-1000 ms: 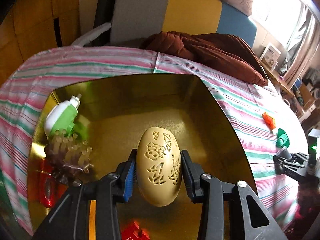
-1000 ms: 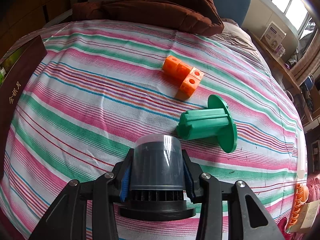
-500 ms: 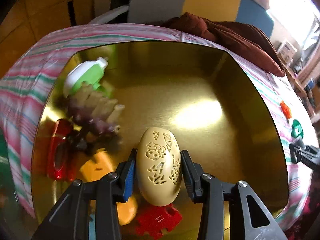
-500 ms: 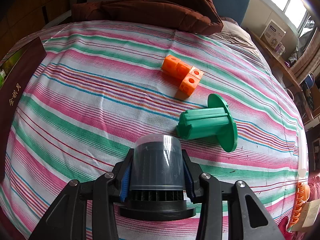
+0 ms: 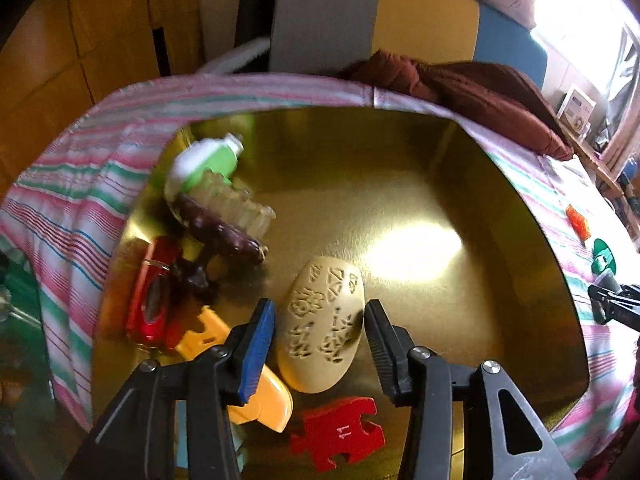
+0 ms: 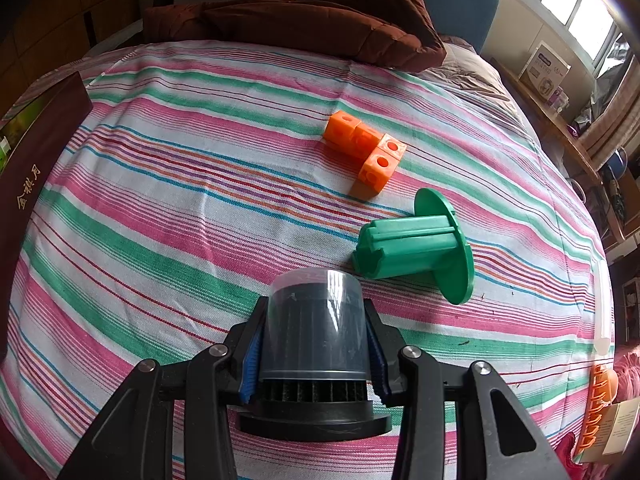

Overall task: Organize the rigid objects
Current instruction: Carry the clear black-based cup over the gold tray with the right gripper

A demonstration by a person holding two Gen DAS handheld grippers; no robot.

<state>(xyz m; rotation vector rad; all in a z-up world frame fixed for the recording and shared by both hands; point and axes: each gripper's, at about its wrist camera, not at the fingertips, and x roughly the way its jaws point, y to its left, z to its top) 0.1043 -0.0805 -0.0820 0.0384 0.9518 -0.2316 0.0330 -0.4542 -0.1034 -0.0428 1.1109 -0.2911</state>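
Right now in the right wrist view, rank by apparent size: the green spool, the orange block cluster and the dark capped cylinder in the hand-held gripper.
1. Dark capped cylinder, though it sits nearest the lens, which inflates it.
2. Green spool.
3. Orange block cluster, farthest away, so its true size against the spool is unsure.

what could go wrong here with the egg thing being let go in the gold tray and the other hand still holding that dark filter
1. The left gripper jaws are opening around the carved beige egg; being rounded, it may roll on the gold tray into the yellow piece or red puzzle piece.
2. Pulling back, a finger could nudge those close pieces.
3. The right gripper holds the dark filter by its smooth clear cap, which might slip.
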